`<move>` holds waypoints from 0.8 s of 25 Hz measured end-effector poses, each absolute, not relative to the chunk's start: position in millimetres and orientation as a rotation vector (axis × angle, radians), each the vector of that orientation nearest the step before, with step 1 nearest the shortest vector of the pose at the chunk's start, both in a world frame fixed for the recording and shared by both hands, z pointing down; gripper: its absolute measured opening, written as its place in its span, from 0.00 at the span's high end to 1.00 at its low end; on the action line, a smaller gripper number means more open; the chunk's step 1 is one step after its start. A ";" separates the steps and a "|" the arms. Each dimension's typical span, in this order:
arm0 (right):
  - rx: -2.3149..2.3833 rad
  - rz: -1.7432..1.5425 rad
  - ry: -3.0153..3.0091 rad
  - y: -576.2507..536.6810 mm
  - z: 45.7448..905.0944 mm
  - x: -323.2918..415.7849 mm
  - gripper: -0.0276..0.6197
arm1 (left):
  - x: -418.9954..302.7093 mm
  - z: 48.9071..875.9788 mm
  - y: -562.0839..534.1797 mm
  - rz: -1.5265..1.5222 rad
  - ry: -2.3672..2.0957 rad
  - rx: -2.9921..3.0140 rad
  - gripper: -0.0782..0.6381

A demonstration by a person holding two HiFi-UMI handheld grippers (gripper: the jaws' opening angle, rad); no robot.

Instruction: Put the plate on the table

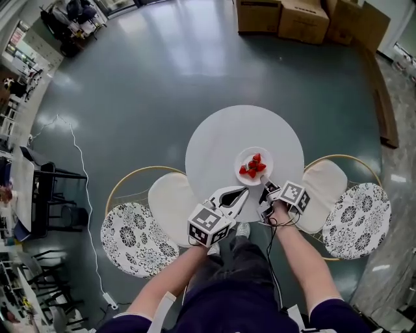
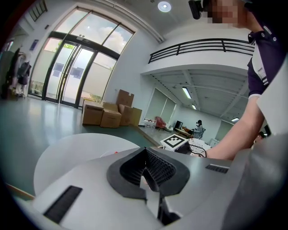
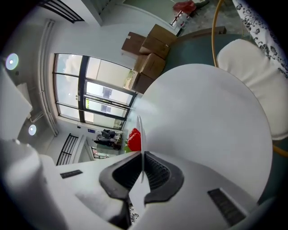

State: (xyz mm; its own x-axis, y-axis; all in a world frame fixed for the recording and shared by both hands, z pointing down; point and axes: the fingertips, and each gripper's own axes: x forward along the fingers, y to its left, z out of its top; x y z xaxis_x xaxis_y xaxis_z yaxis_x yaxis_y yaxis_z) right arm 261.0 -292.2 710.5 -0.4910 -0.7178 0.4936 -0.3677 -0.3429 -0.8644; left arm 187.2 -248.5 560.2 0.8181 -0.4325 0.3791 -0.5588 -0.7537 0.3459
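A small white plate carrying red strawberries is over the near right part of the round white table. I cannot tell whether it touches the tabletop. My right gripper is shut on the plate's near rim. In the right gripper view the plate is edge-on between the jaws of that gripper, with the strawberries beside it. My left gripper hangs just left of the plate at the table's near edge. In its own view the left gripper is shut with nothing in it.
Two gold-framed chairs with cream and floral cushions flank the table, one at the left and one at the right. Cardboard boxes stand on the floor far behind. A white cable trails across the floor at the left.
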 end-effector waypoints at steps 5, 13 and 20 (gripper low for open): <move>-1.384 -1.959 1.683 -297.9 717.5 253.3 0.93 | 184.1 566.2 -258.8 0.373 -0.777 2.516 0.88; -1.439 -2.009 1.752 -306.7 731.0 252.0 0.93 | 184.9 573.5 -266.3 0.394 -0.773 2.500 0.88; -1.580 -2.019 1.898 -309.3 738.3 252.0 0.91 | 186.4 577.7 -268.5 0.407 -0.754 2.491 0.88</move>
State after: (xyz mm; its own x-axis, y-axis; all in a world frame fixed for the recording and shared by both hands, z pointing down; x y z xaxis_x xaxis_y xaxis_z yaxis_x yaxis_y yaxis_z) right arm 252.0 -309.3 738.3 -0.5083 -0.5586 0.6555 -0.6195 -0.2915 -0.7288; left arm 186.4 -268.5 577.7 0.8016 -0.4323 0.4129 -0.5824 -0.7205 0.3763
